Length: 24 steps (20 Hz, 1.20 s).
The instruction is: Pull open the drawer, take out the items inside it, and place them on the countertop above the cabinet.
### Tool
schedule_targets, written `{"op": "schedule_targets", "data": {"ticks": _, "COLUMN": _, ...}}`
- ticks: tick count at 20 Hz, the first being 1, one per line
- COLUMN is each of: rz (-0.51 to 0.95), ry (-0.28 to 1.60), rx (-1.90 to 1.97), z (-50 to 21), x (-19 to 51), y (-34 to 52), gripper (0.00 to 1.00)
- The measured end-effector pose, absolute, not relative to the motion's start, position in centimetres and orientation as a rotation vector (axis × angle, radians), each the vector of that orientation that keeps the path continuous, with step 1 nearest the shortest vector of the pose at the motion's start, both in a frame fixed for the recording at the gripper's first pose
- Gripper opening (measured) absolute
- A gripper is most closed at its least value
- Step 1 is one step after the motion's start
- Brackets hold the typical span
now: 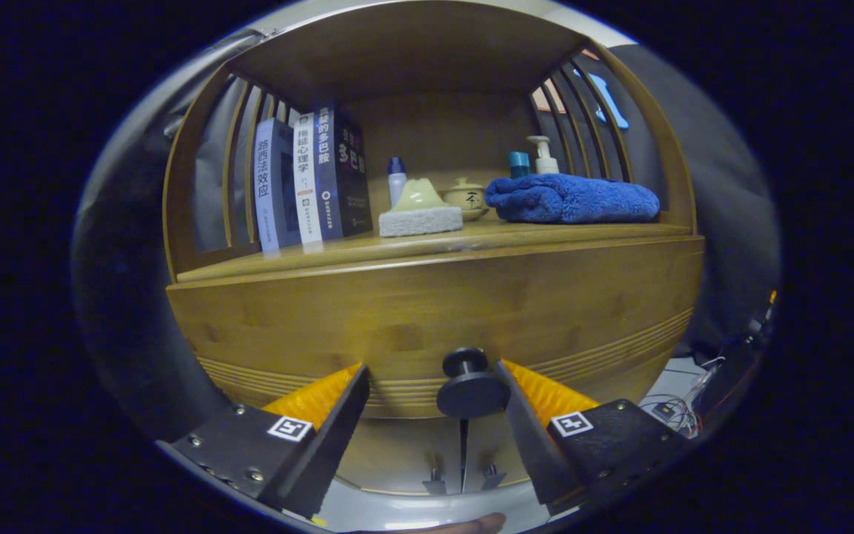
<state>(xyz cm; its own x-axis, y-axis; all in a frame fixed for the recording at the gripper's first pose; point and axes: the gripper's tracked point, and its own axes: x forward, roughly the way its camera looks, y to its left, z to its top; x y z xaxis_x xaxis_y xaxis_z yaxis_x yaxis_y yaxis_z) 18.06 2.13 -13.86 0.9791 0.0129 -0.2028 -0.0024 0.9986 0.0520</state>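
A bamboo cabinet's drawer front faces me, shut, with a round black knob low on it. My gripper is open, its fingers spread wide before the drawer. The knob sits between the fingertips, close to the right finger and apart from the left finger. Neither finger presses on the knob. The countertop runs just above the drawer. What lies inside the drawer is hidden.
On the countertop stand several books at the left, a sponge, a small bottle, a lidded jar, a folded blue towel and a pump bottle. Slatted sides and a roof enclose it. Cables lie at lower right.
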Motion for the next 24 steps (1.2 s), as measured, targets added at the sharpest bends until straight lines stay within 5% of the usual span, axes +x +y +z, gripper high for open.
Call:
{"op": "schedule_targets", "data": {"ticks": 10, "rz": 0.010, "ry": 0.282, "rx": 0.012, "z": -14.4, "x": 17.3, "y": 2.2, "gripper": 1.00}}
{"op": "schedule_targets", "data": {"ticks": 24, "rz": -0.049, "ry": 0.199, "rx": -0.065, "z": -5.1, "x": 7.7, "y": 0.9, "gripper": 1.00}}
